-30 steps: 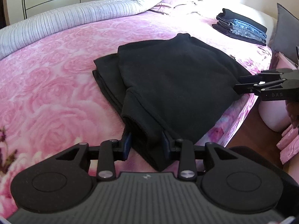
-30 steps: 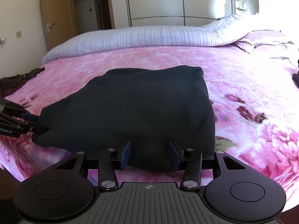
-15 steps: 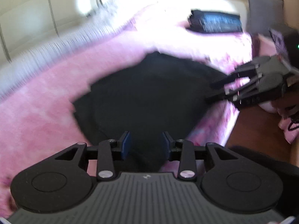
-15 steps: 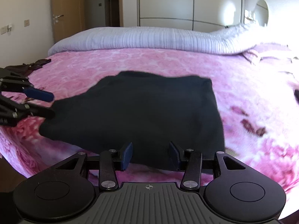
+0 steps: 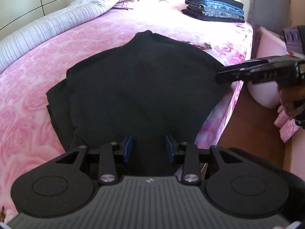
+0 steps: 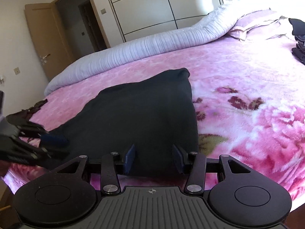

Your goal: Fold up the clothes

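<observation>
A folded black garment lies on the pink flowered bedspread at the bed's near edge; it also shows in the right wrist view. My left gripper is open, its jaws standing apart over the garment's near end. My right gripper is open at the garment's other near edge, and in the left wrist view it touches the garment's right side. The left gripper shows blurred at the left of the right wrist view.
A stack of folded dark clothes and jeans sits at the bed's far corner. A rolled striped duvet lies along the far side. Dark clothing lies at the bed's left. Wooden floor and pink cushions are right of the bed.
Both grippers lifted away from the garment's edges and came back down over it, staying open. The garment lies in much the same folded shape.
</observation>
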